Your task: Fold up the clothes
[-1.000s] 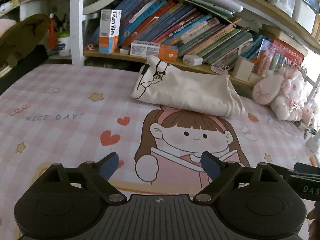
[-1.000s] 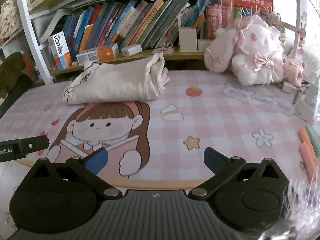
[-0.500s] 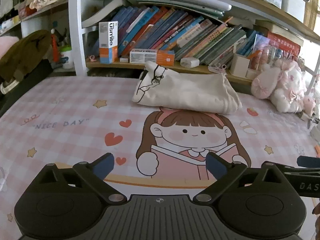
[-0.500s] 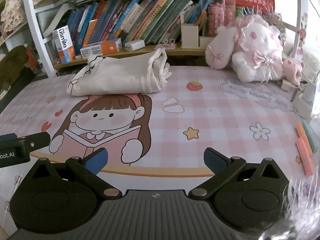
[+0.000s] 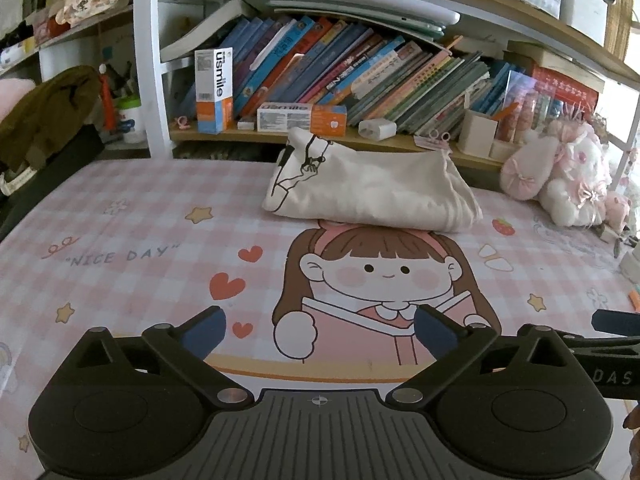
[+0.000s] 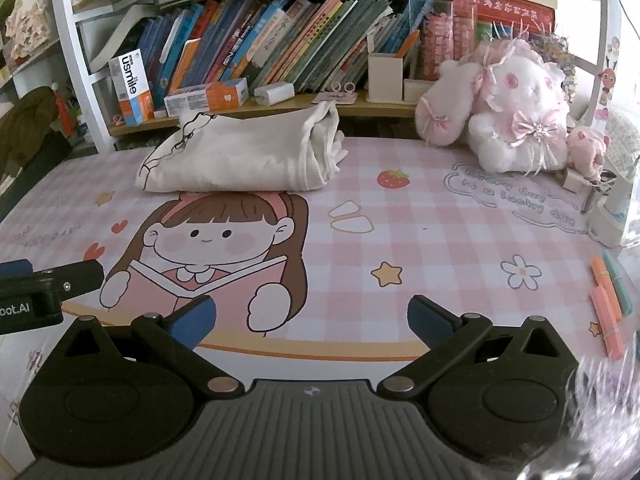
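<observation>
Both tongs, left tongs (image 5: 318, 330) and right tongs (image 6: 312, 316), are hovering released and empty low in frame. The folded shirt (image 5: 370, 186) is lying upper centre on the counter (image 5: 120, 216). Its loose right edge is risking unrolling if nudged.

A child's study corner in a home

A desk is covered by a pink checked mat (image 5: 132, 216) printed with a cartoon girl reading, hearts, stars and "NICE DAY". Behind it a wooden shelf (image 6: 360, 106) holds a tightly packed, leaning row of children's books (image 5: 360, 76), toothpaste boxes (image 5: 300, 118) and a pen pot (image 6: 385, 76). A pink-and-white plush rabbit (image 6: 516, 120) sits at the back, and highlighter pens (image 6: 608, 300) lie on the mat.
</observation>
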A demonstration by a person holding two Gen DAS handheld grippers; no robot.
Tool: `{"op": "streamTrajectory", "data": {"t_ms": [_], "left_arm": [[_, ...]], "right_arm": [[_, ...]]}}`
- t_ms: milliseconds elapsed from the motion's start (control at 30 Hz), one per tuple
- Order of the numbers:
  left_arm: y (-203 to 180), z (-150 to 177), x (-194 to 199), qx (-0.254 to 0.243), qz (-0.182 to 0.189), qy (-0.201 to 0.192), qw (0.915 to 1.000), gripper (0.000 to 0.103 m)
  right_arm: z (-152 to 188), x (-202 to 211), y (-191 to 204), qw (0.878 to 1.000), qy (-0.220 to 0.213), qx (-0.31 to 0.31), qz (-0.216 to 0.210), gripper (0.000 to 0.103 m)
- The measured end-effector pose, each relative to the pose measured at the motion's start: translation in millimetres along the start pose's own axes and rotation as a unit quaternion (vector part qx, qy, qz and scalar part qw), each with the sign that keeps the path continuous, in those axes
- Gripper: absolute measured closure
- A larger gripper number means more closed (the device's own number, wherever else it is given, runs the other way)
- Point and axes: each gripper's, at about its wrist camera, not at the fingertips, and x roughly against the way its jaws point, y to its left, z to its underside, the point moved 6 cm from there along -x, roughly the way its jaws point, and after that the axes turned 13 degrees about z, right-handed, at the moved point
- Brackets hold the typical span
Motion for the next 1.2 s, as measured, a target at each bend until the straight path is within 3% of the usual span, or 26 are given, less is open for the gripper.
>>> {"op": "streamTrajectory", "data": {"t_ms": [1200], "left_arm": [[-3.9,4.4,-7.0,-0.019,0.007,0.019,0.9996,0.001]], "right_arm": [[2.4,-6.2,3.8,1.000,0.014,-0.001,0.007,0.000]]}}
